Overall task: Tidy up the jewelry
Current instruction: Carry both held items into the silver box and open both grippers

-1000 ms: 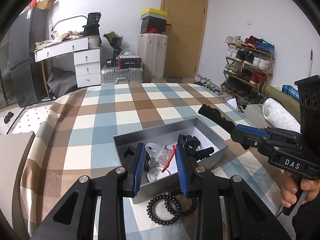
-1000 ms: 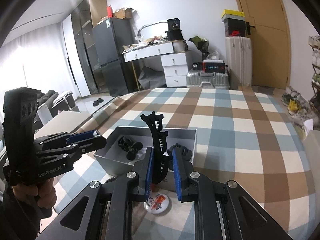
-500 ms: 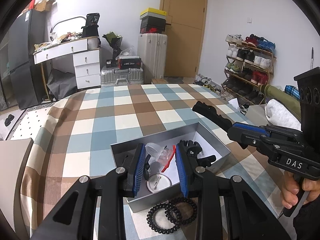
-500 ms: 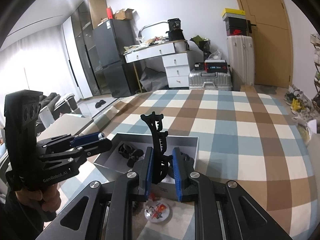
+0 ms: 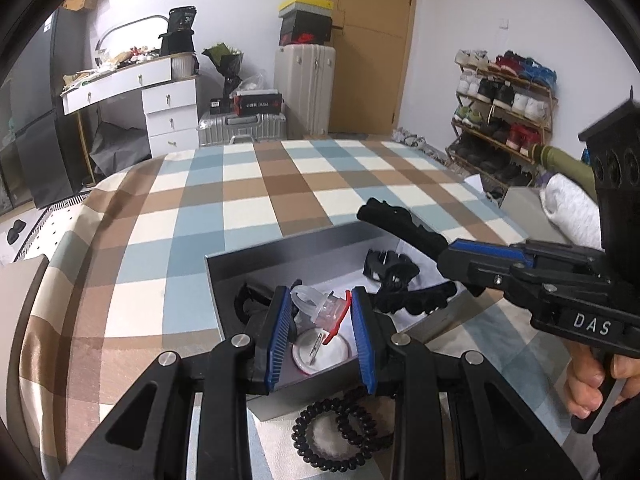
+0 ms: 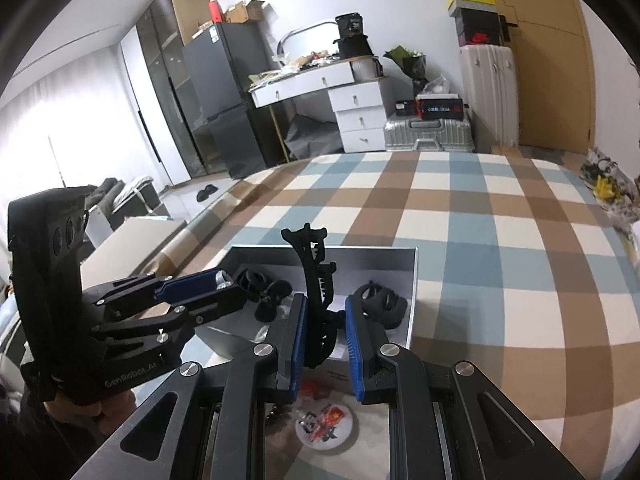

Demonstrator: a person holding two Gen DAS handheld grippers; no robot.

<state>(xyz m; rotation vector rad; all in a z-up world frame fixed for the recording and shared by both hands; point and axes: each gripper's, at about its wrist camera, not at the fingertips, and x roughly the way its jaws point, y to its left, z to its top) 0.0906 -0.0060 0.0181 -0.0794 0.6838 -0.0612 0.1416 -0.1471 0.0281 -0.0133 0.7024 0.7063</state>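
Note:
A grey open box sits on the checked cloth and holds black hair clips and a round pin badge. My left gripper is shut on a clear plastic piece with a red edge, held over the box. My right gripper is shut on a long black hair claw that stands upright over the box. The claw also shows in the left wrist view. Black spiral hair ties lie on the cloth before the box.
A round badge with red print lies on the cloth below my right gripper. The checked cloth stretches far behind the box. A white desk, suitcases and a shoe rack stand beyond the bed.
Both grippers have moved forward over the box with their items still held. The box now sits nearer in both views.

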